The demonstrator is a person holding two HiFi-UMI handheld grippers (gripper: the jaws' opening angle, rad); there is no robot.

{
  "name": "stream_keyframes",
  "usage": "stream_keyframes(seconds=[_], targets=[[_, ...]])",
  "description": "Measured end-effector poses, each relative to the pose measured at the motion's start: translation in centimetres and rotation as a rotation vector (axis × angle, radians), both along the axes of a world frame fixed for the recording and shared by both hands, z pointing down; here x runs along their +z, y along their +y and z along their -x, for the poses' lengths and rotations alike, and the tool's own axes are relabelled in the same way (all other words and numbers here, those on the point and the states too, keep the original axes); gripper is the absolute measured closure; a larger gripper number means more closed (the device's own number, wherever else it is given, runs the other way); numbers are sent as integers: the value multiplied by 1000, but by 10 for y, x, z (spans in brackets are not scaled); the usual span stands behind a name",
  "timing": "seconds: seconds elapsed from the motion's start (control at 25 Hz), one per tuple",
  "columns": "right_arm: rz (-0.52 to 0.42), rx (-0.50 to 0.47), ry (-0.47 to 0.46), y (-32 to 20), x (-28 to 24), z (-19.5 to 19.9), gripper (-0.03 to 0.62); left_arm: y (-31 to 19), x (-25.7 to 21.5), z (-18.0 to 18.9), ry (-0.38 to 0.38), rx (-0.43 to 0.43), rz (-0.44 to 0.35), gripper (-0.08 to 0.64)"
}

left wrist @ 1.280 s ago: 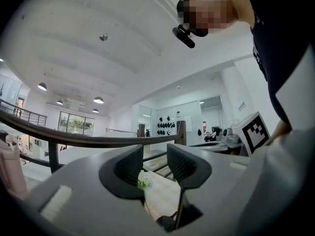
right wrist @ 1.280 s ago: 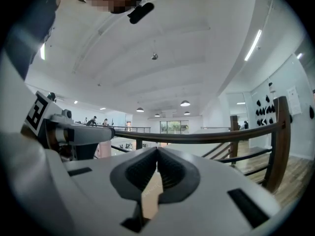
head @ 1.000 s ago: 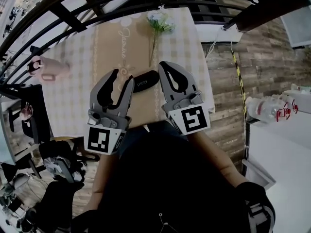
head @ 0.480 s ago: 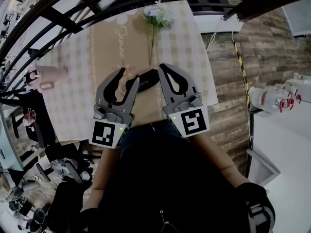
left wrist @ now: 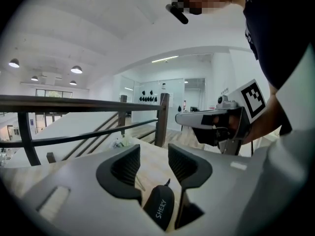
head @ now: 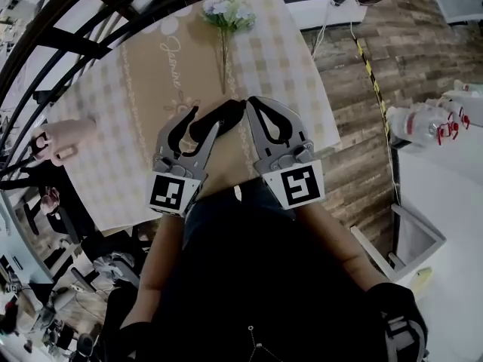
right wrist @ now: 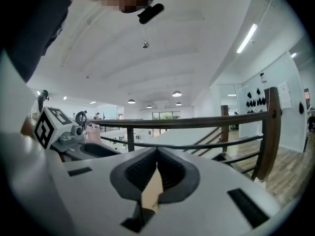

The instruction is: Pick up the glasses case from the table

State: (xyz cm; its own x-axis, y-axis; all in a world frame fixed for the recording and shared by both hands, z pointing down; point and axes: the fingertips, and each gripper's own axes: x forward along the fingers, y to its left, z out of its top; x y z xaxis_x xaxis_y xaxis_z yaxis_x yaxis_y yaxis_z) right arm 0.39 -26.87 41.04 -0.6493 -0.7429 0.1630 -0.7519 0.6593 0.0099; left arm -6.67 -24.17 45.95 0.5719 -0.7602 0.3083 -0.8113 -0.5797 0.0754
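My left gripper (left wrist: pixel 153 156) has its jaws apart. They have just opened a little more. The case (left wrist: pixel 160 208) shows low in the gap between them, down near where the jaws start. The pads do not press on it. I think the jaws hang a bit above it, but I can't be sure.

My right gripper (right wrist: pixel 157 168) has its jaws closed tip to tip, with nothing in them. It waits just beside the case's other end.

From the head view, the case (head: pixel 226 114) lies on the brown strip of the table (head: pixel 151 89). One end of it pokes in between the jaws of the left gripper (head: pixel 205 123). The right gripper (head: pixel 250 104) is close on the far side. The flowers (head: pixel 226 10) lie further off, and their stem points toward the case. A pink cup (head: pixel 64 138) stands well apart, at the table's left edge.

So I am at the reaching step. The case is not picked up yet.

Next, I think the left gripper must go a bit lower, so the pads sit on both sides of the case. Then the jaws should squeeze, and then I lift. The case is smooth and round, so it could slip out if I grab only the tip.

A second ago the left gripper was higher and stood beside the case. Now it has come down over that end. The right gripper has come down only a little.
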Motion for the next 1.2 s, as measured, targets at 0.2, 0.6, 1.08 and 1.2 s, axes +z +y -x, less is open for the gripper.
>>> stream_keyframes(seconds=[0.2,0.6,1.08,1.2], targets=[[35,48,16,0,15,-10,581,2,29,-9,-35,92,38,359],[78,110,17,7,36,-20,581,15,84,-19,-165,248,186,304],[111,140,24,17,52,-35,581,27,147,-24,-316,339,380,255],[118,149,31,17,56,-40,581,29,164,-22,-370,346,423,238]])
